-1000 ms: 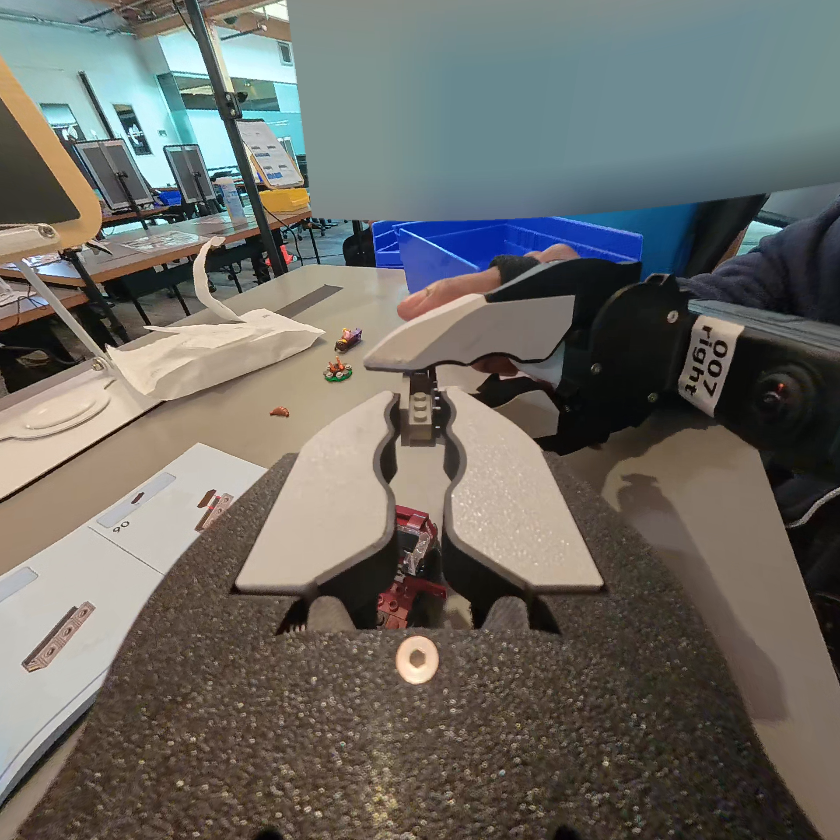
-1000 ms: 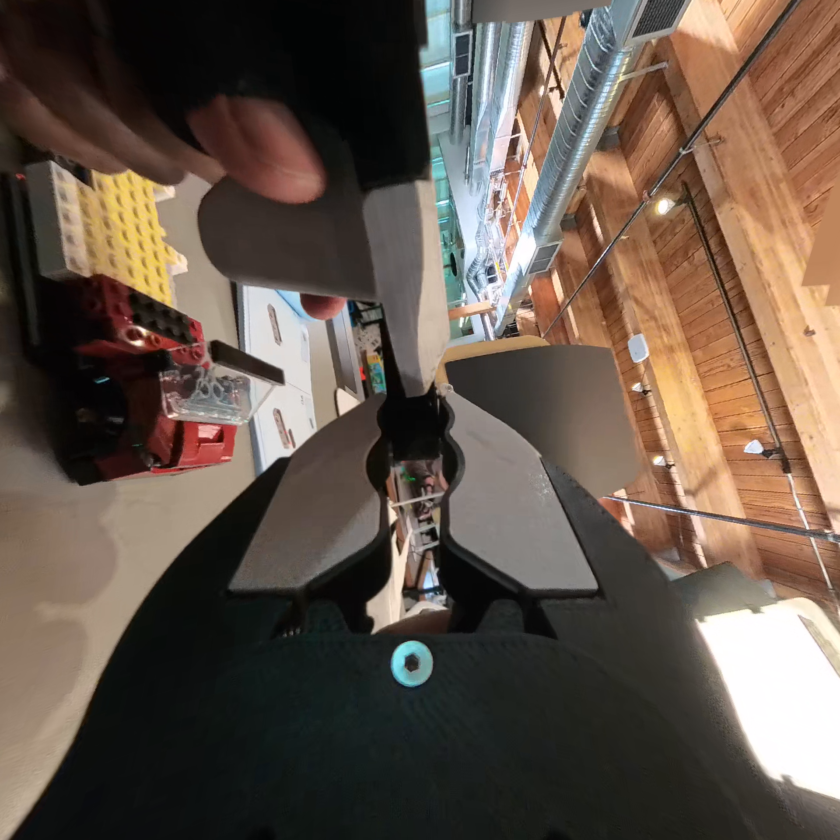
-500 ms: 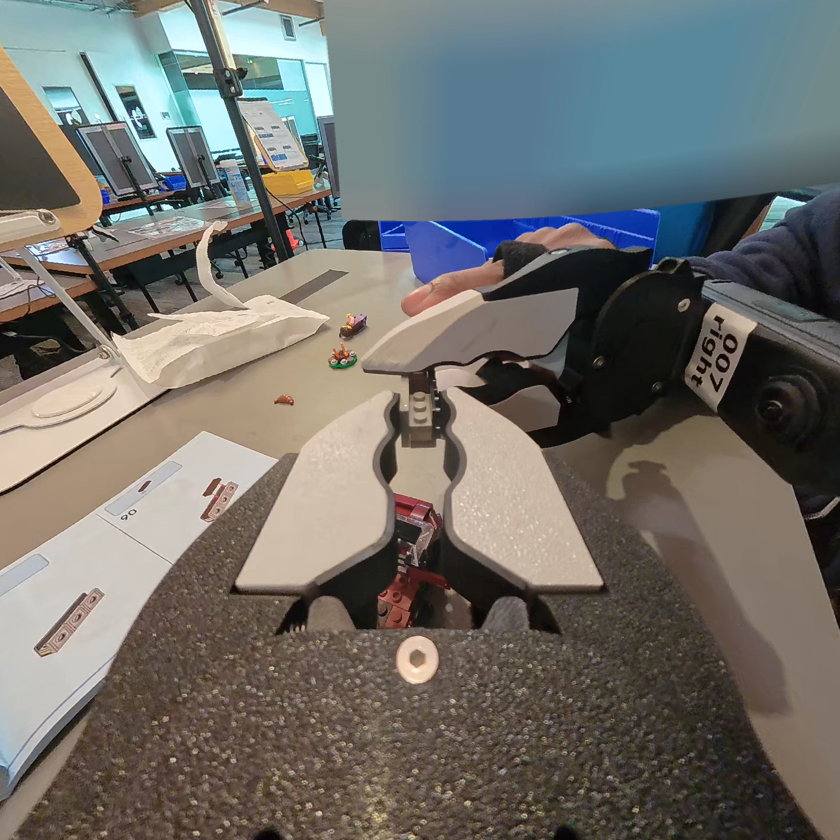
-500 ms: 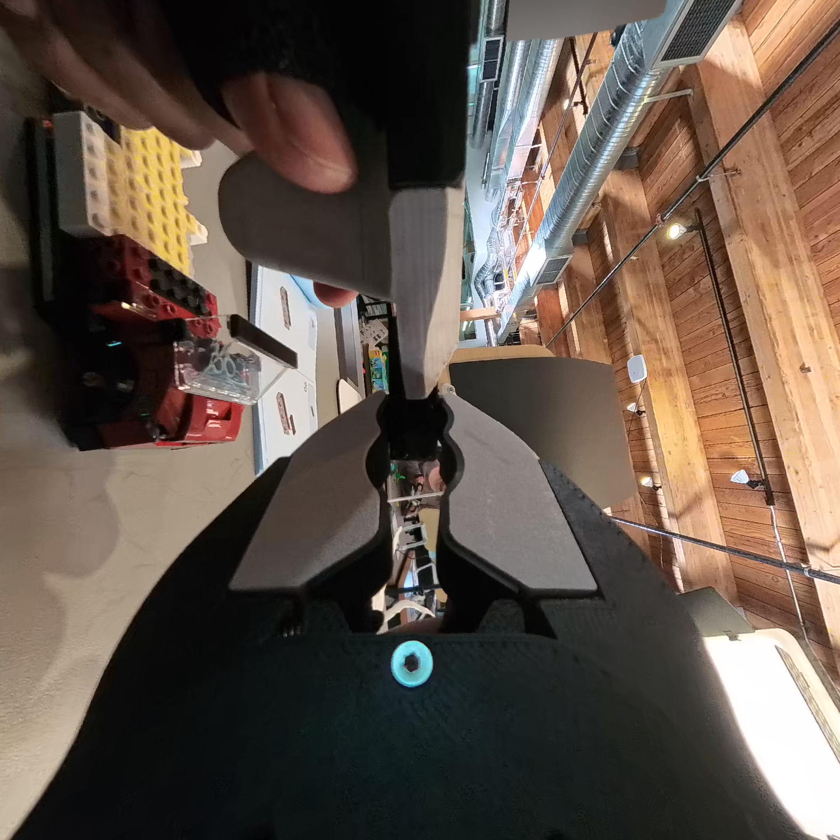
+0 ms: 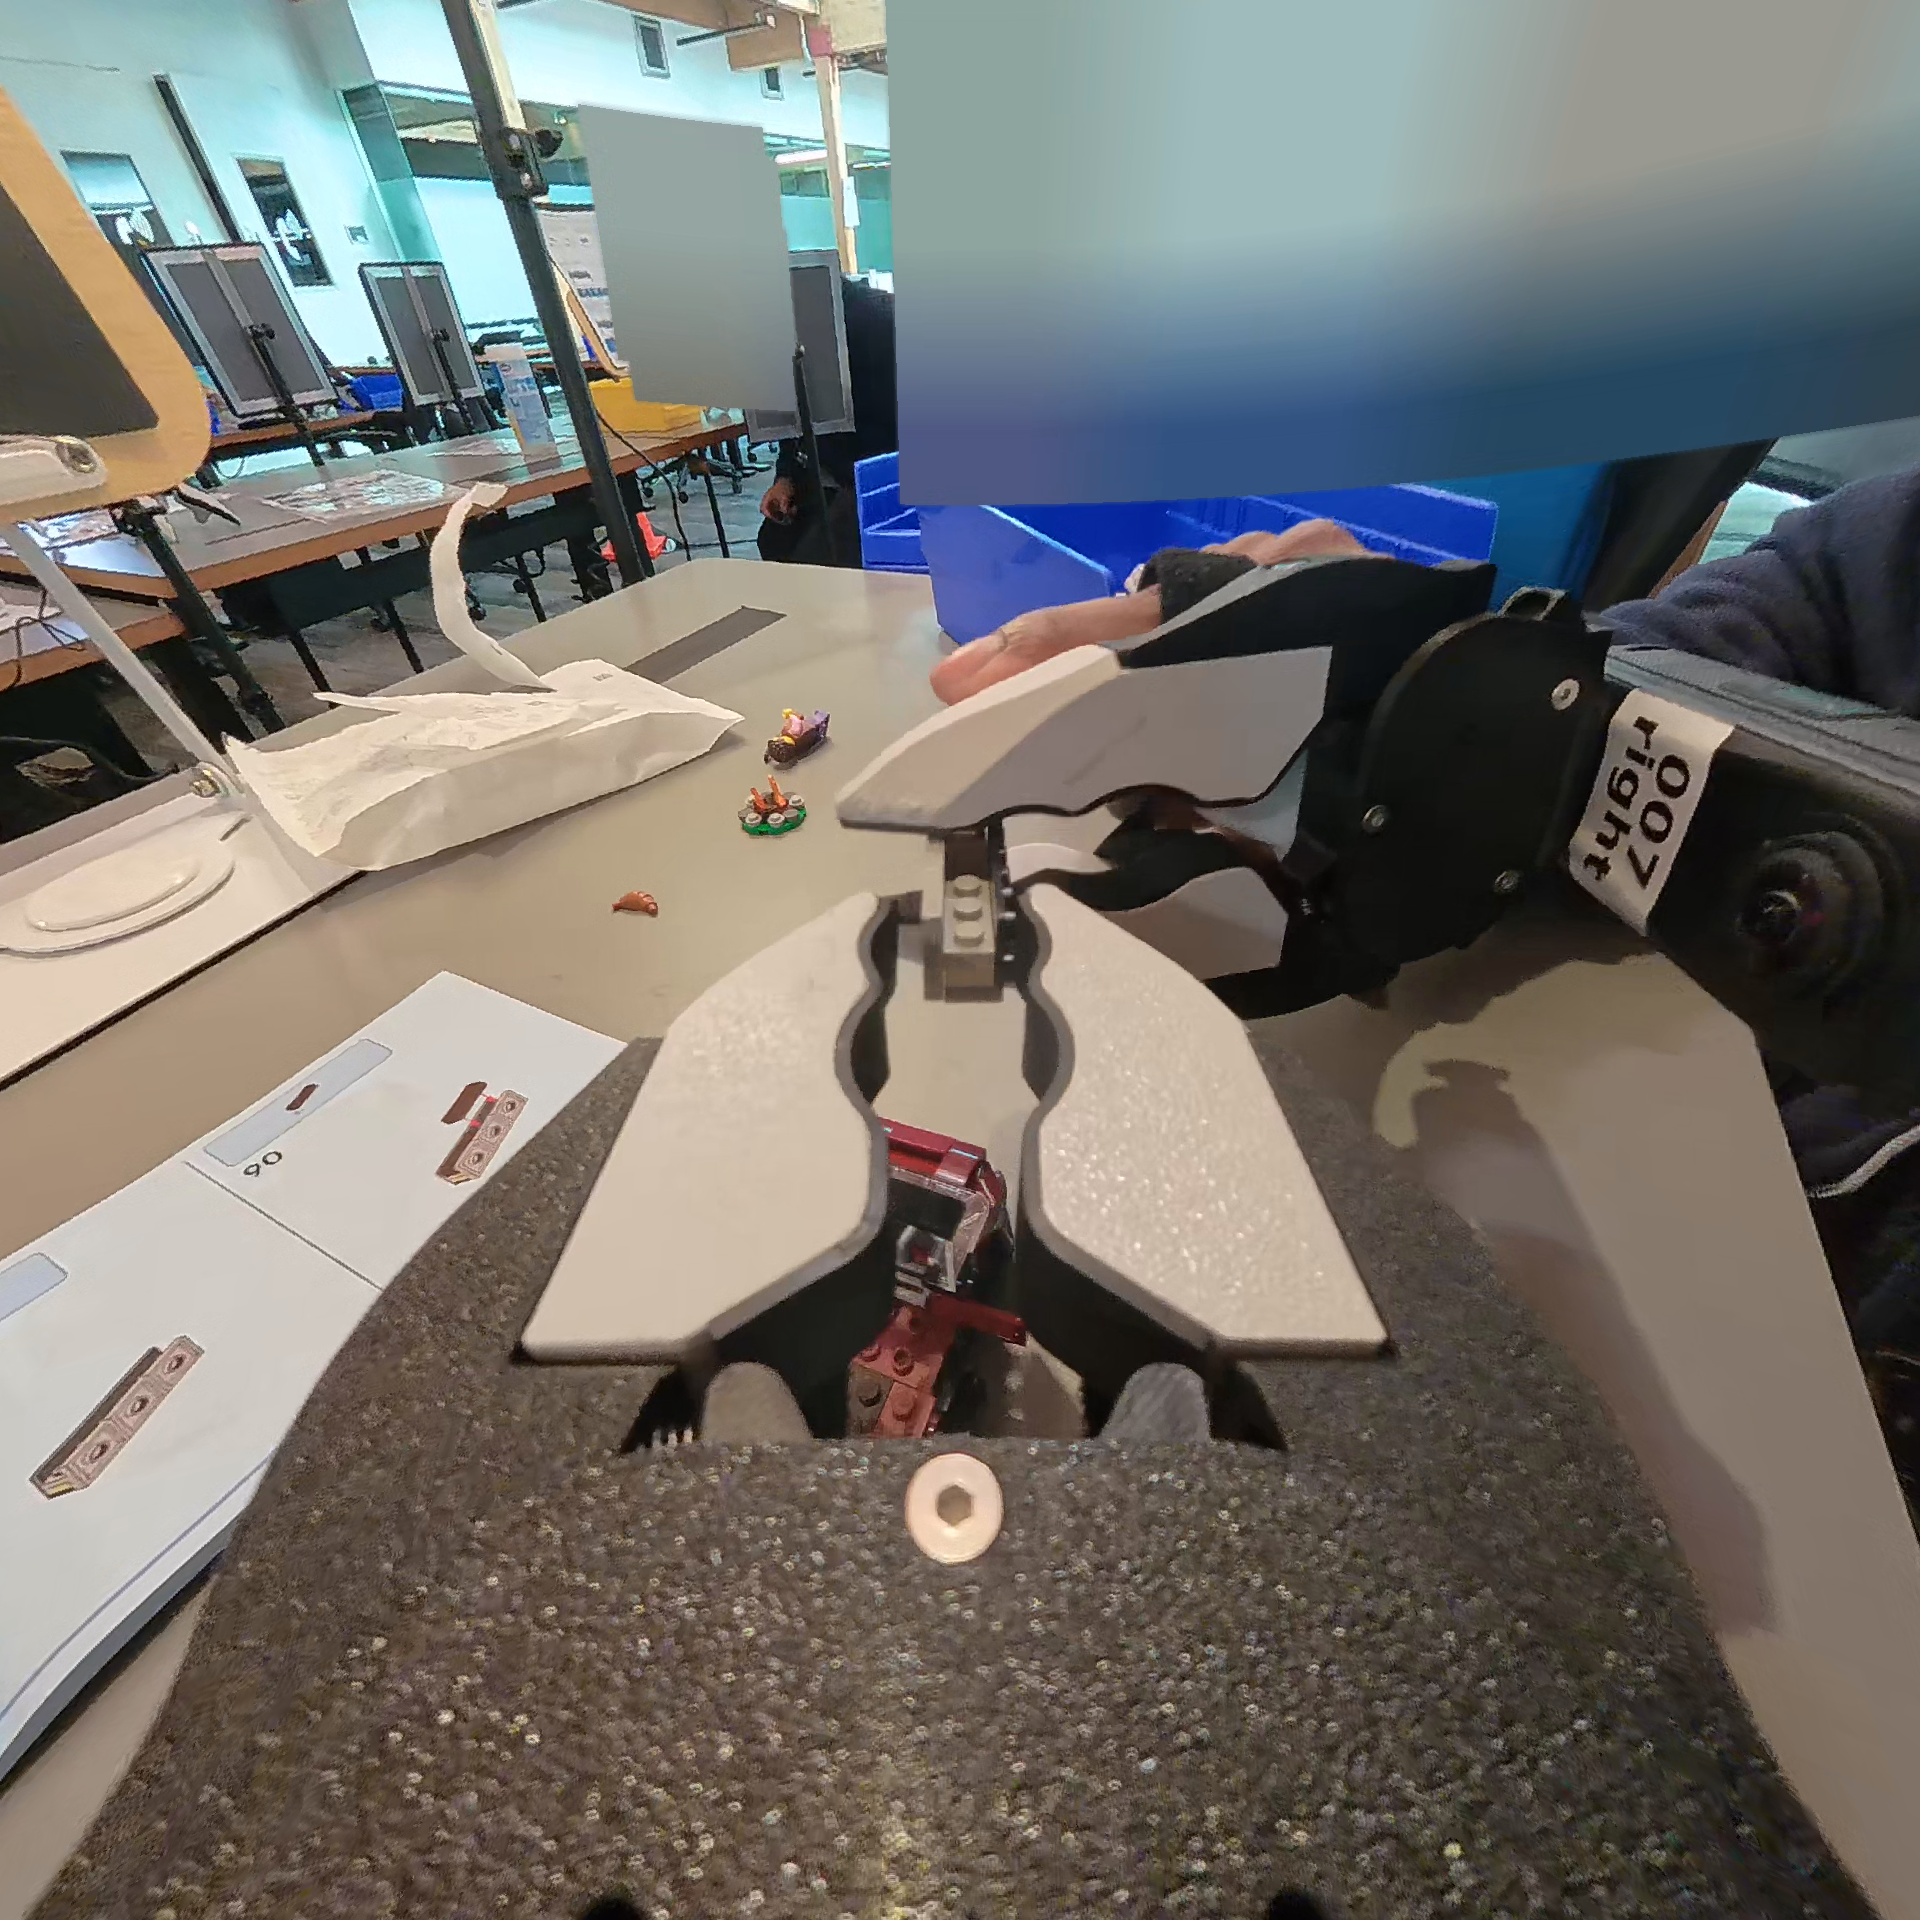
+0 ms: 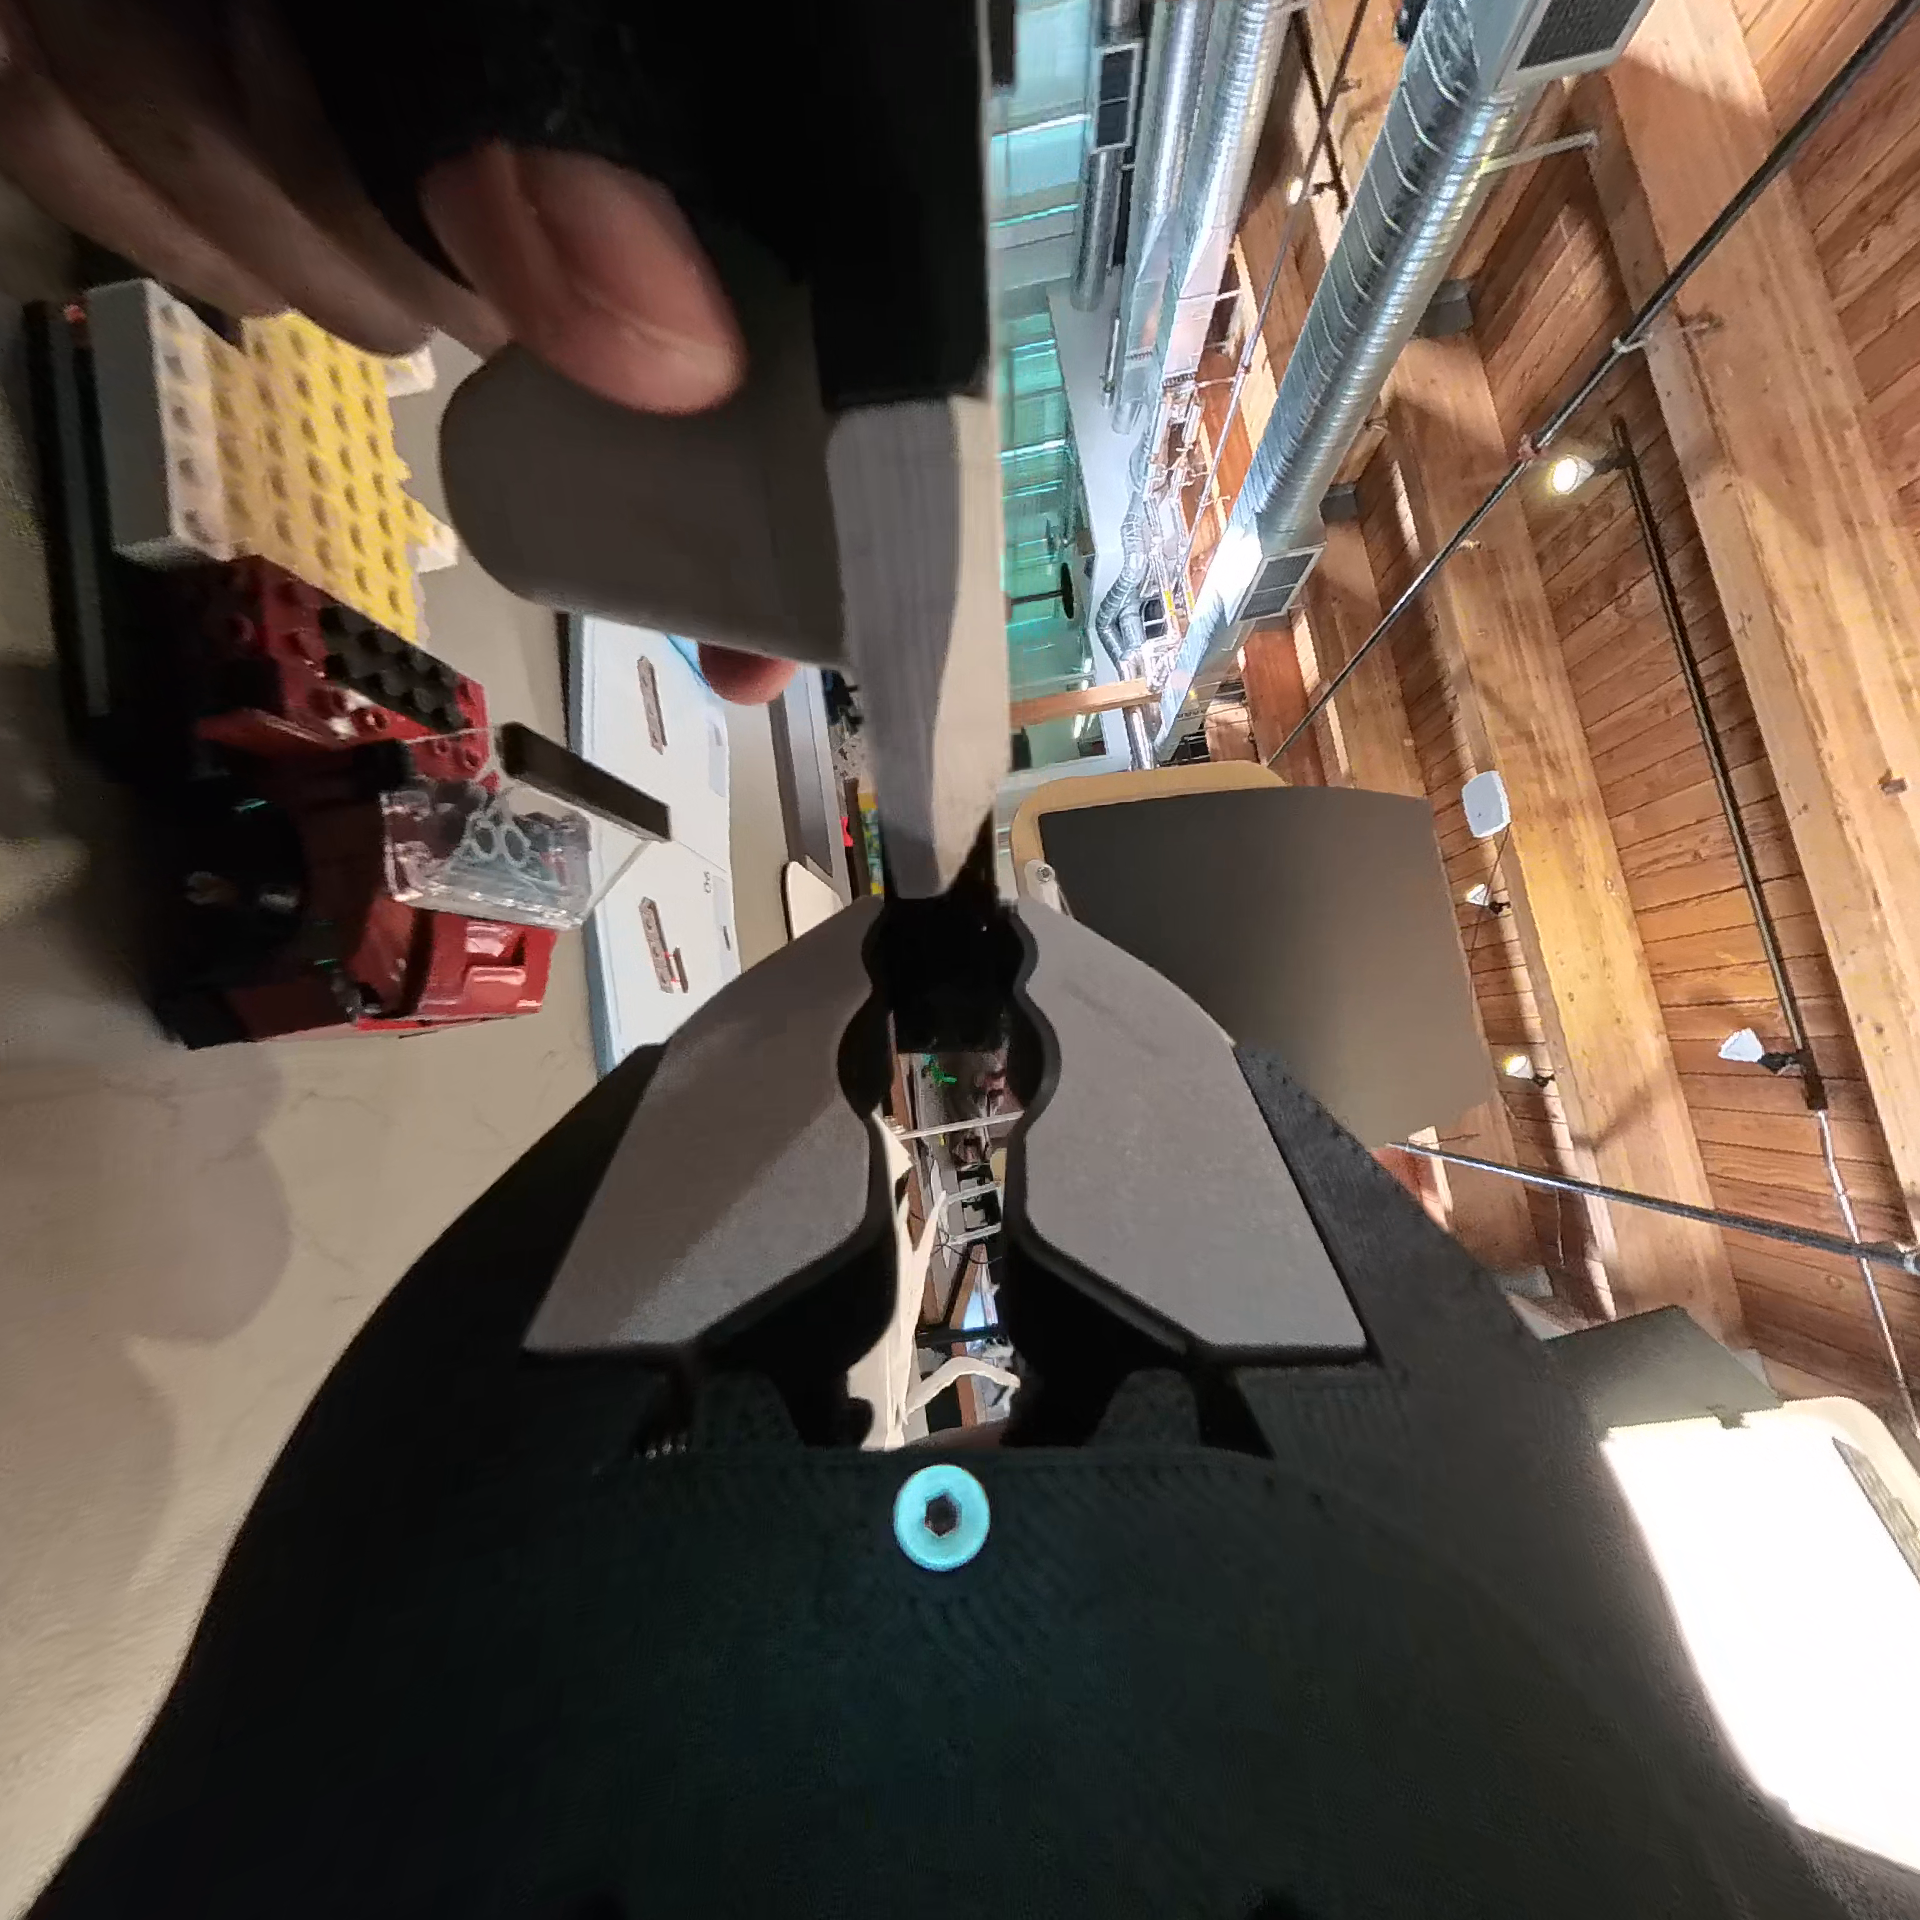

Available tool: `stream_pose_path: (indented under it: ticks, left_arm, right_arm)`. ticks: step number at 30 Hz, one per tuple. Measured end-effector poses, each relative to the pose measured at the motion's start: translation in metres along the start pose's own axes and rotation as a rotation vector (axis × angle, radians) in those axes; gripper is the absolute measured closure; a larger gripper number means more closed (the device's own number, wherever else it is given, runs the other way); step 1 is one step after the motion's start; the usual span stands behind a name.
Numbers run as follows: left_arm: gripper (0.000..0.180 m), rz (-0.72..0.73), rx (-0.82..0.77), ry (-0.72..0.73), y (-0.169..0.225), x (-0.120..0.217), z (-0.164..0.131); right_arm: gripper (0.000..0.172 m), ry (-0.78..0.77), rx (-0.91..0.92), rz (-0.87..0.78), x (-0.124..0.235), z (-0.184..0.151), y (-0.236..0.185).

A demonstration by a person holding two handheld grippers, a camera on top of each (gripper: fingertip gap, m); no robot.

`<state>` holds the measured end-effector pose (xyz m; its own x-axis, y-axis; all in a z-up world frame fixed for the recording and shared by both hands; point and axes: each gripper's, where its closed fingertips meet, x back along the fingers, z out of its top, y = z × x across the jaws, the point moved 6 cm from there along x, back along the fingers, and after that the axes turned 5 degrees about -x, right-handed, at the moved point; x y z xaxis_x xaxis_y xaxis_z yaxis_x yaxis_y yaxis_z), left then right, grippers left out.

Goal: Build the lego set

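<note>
Grey brick [image 5: 966, 935] is held off the surface [image 5: 623, 987], just beyond the dark red model [image 6: 343, 831], clamped in the right gripper [image 6: 940, 935]. The left gripper [image 5: 958, 914] has just been eased wider. A gap is now seen at one pad, so the brick is carried by the right gripper alone.

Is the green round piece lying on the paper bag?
No, the green round piece lies on the table, beside the paper bag.

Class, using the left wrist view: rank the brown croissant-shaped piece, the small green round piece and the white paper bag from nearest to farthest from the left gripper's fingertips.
From the left gripper:
1. Brown croissant-shaped piece, on the table to the left.
2. Small green round piece, ahead and to the left.
3. White paper bag, far left, beyond both.
</note>
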<state>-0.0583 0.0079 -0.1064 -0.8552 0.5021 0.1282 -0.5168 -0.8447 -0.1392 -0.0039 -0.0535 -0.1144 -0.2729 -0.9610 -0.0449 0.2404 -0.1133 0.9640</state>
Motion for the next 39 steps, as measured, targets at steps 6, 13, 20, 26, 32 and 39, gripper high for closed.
stream_pose_path:
  ticks: [6, 13, 20, 26, 32, 39]
  left_arm:
    - [0.164, -0.009, -0.006, -0.004, 0.002, -0.002, -0.003]
    - [0.164, -0.005, -0.002, 0.023, 0.001, -0.002, -0.005]
    - [0.164, -0.003, 0.046, 0.037, -0.004, -0.001, -0.006]
    - [0.165, 0.025, 0.058, 0.041, -0.011, 0.001, -0.007]
    - [0.165, 0.006, 0.056, 0.041, -0.007, 0.002, -0.006]
    - [0.165, -0.047, 0.051, 0.065, 0.004, 0.001, -0.004]
  right_arm:
    - [0.155, -0.007, -0.018, 0.000, 0.000, -0.002, 0.002]
    - [0.154, 0.004, -0.014, -0.015, 0.000, -0.003, 0.002]
    - [0.147, 0.012, -0.028, 0.003, 0.001, -0.007, 0.005]
    - [0.143, -0.200, -0.014, 0.154, 0.026, -0.044, 0.017]
    - [0.150, -0.412, -0.620, 0.501, 0.109, -0.101, 0.026]
    - [0.150, -0.471, -0.795, 0.877, 0.158, -0.090, -0.019]
